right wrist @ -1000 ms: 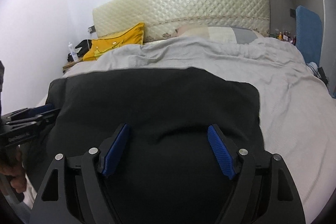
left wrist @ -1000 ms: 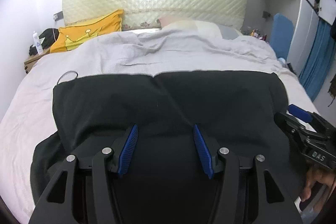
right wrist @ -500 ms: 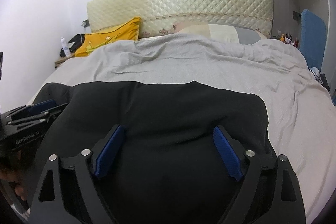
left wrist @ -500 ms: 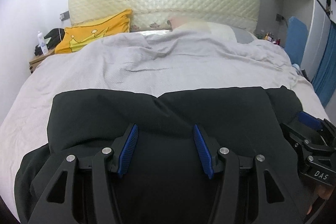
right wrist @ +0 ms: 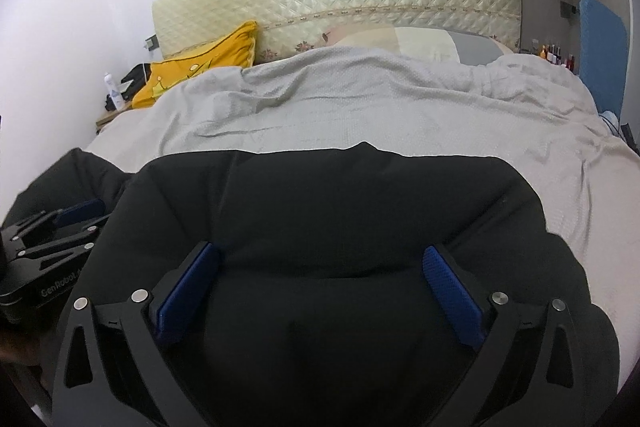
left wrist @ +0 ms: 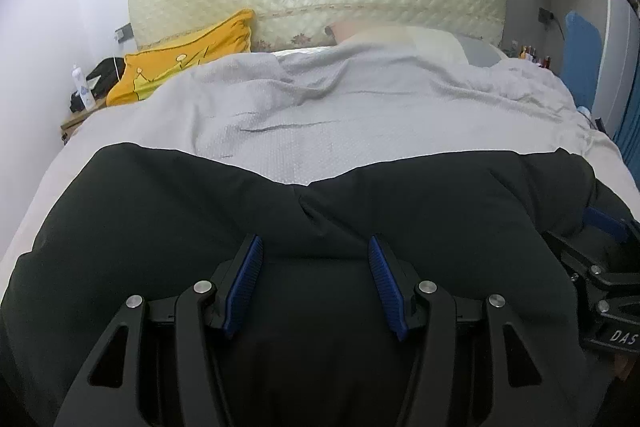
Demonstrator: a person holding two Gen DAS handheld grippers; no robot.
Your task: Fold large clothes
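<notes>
Across the near half of the grey bed (left wrist: 360, 131) lies the black garment (left wrist: 200, 211), its far edge now much closer to me than a second ago, so I judge the fold is coming back toward the near side. No containers show (only a yellow pillow (left wrist: 188, 59) far left). My left gripper (left wrist: 314, 267) and right gripper (right wrist: 320, 275) both hover spread over the cloth, grasping nothing.

Large black garment (left wrist: 400, 211), puffy, spread across near end of bed
</notes>
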